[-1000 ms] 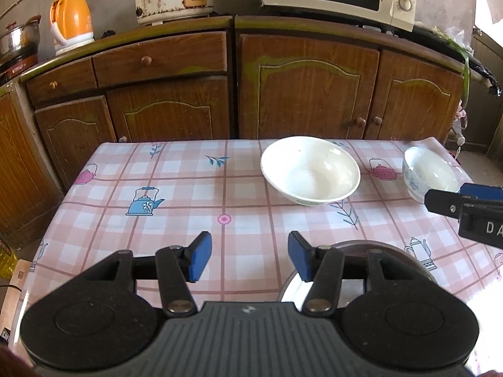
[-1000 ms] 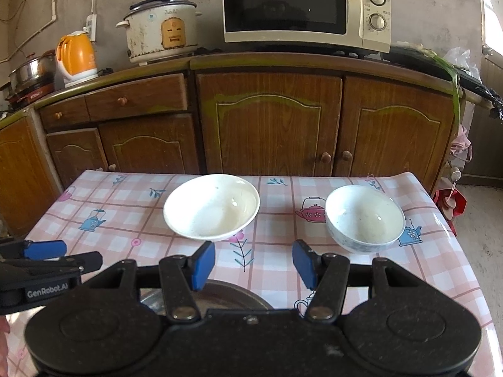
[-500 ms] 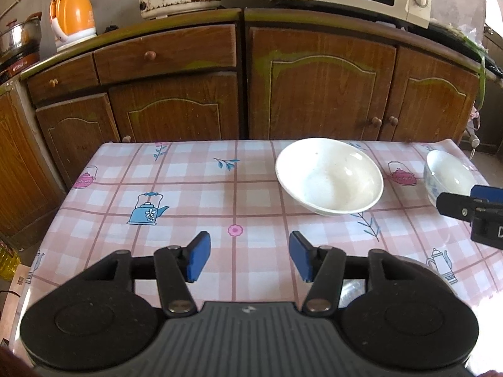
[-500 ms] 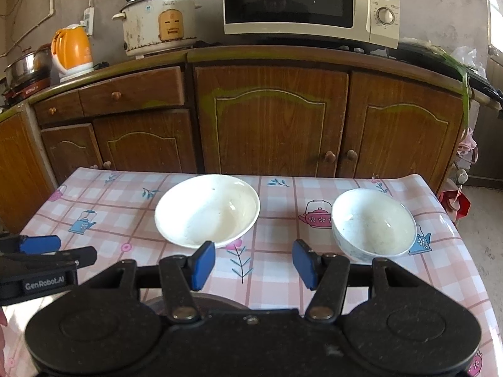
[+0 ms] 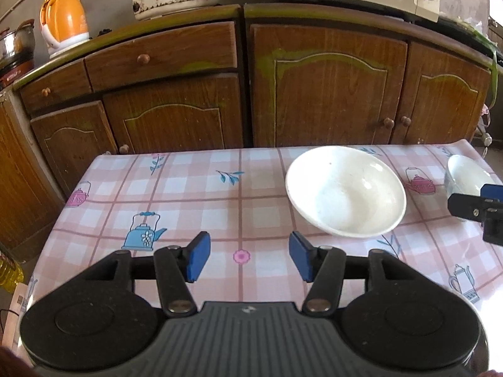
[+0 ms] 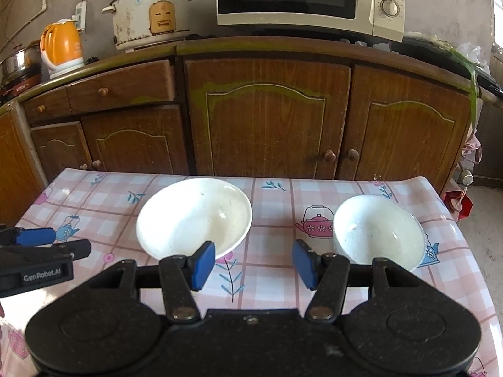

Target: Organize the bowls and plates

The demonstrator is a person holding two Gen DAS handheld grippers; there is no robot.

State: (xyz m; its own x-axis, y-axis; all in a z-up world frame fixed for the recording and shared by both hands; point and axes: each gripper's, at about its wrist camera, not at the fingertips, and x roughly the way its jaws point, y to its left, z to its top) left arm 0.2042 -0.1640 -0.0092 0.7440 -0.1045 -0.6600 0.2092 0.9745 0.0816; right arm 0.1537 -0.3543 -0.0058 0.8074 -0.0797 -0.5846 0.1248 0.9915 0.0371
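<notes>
small bowl (image 6: 377, 231) whole only from right, cut off left

Small bowl (image 5: 465, 176) partly hidden behind right gripper (image 5: 478, 207).

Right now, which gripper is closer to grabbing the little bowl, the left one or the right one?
The right gripper, probably. Its open jaws are empty, and the small bowl sits just ahead of its right finger. The left gripper faces bare tablecloth, with the bowl far off to its right.
</notes>
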